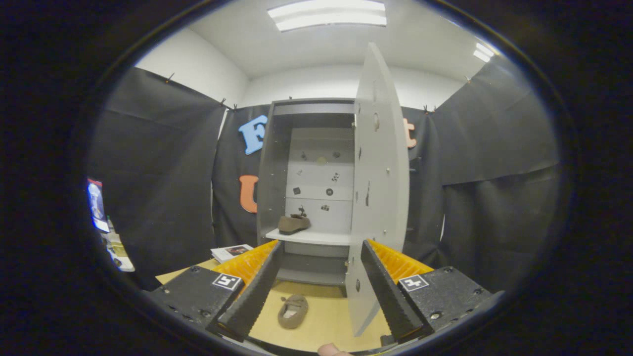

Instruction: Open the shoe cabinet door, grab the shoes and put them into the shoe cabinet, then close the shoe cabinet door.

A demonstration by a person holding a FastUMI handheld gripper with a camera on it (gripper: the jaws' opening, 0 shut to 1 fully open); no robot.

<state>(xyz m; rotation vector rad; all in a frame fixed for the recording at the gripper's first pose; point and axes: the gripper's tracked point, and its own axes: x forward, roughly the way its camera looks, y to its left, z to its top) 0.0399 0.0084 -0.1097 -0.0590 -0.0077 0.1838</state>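
Gripper (316,289) fingers spread, holding nothing; second shoe (293,311) lies on the floor (321,326) between them, its mate (293,224) already on the cabinet shelf (309,237). Risk: open door (378,198) stands just beside the right finger, so a wide swing probably clips it or pinches the shoe off-centre.

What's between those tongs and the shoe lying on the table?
Nothing: in the gripper view, bare tabletop runs from the open tongs to the shoe on the table, just ahead between their fingers.
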